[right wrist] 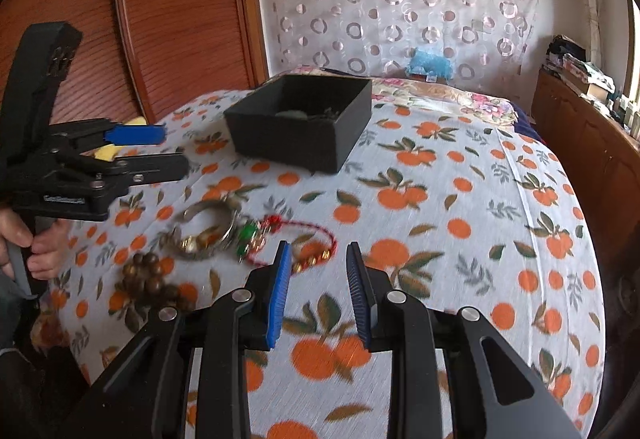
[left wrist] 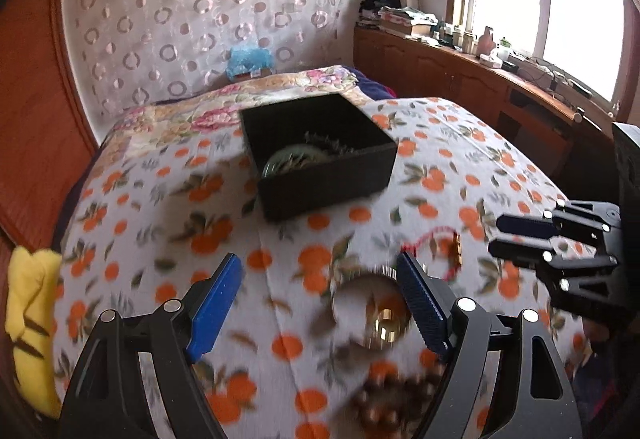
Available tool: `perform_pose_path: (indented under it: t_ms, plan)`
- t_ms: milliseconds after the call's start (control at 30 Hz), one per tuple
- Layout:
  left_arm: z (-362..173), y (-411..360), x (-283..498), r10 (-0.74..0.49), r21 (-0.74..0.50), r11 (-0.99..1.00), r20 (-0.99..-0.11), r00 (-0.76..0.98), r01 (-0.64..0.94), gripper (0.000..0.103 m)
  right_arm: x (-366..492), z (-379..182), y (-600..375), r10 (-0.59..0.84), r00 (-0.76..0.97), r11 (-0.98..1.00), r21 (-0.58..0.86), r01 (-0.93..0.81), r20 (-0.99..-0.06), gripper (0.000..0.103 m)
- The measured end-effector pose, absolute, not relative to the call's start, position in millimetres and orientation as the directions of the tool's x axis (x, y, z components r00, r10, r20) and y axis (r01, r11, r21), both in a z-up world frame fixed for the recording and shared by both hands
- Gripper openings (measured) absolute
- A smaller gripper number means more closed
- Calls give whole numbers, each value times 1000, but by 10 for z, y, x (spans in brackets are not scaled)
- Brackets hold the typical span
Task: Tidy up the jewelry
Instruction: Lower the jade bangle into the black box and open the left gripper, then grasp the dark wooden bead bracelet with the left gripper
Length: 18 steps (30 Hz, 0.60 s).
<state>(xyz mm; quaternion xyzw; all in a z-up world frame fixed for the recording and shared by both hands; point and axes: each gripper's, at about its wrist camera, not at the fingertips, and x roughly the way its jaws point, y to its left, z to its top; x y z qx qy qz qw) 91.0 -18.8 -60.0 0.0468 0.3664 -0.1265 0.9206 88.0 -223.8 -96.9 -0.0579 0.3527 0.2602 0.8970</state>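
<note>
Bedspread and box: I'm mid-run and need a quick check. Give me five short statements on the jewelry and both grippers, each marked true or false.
1. The black box already holds some jewelry. True.
2. The right gripper is clamped on the red cord bracelet. False: nothing sits between its fingers; the red cord bracelet lies on the bedspread.
3. The left gripper is open and empty. True.
4. The brown bead bracelet is inside the box. False: it lies on the bedspread.
5. The box has its lid on. False: it is open on top.

no readable text, labels or numbers anywhere
</note>
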Motion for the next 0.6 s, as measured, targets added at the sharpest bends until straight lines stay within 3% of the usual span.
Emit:
perform_pose_path:
  t_ms: [600]
  plan:
    - [-872, 141, 359, -240, -121, 967, -719, 652, 222, 73, 706, -1147, -2153, 396, 594, 862, 61, -503, -700, 31]
